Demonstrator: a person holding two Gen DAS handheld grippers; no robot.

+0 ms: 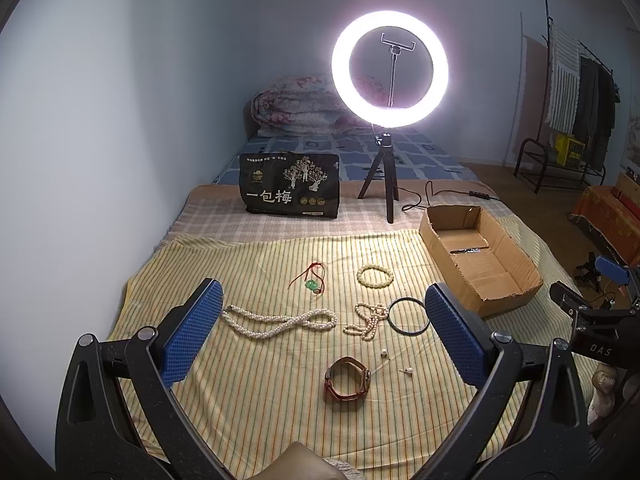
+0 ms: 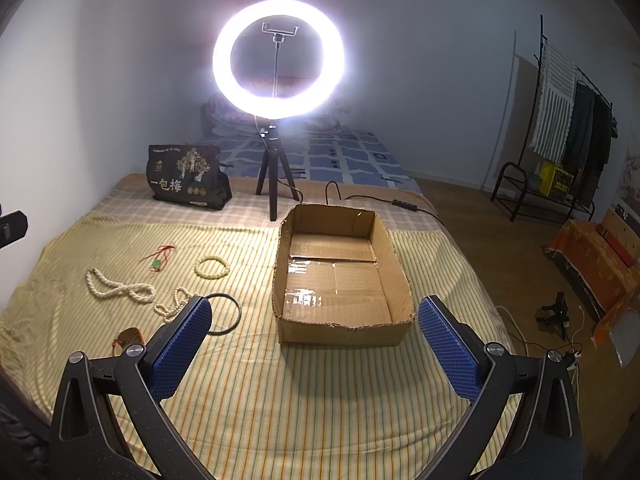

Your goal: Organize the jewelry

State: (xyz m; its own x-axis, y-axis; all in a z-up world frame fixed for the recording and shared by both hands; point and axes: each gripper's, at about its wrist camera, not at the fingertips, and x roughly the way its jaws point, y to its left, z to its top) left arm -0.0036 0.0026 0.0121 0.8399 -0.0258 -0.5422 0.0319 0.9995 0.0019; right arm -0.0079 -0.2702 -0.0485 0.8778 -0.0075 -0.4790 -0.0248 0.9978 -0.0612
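Both grippers wide open, nothing held; jewelry loose on the cloth, box empty.

Near to far, left view: left gripper (image 1: 323,316) over watch (image 1: 347,378) at 6 o'clock, earrings (image 1: 408,371) beside it, pearl strands (image 1: 280,322) w/ black ring (image 1: 408,316) mid, bead bracelet (image 1: 375,276) beyond, box (image 1: 480,264) at 2 o'clock. Right gripper (image 2: 315,322) faces box. Risk, imo: strands tangle/drag neighbours when lifted; tiny earrings slip the pads or get lost in cloth folds.

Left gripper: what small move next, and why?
Probably lower the left gripper toward the brown-strap watch, which lies nearest, between its open fingers. Both grippers are empty, the cardboard box holds no jewelry yet, and all pieces still lie on the striped cloth.
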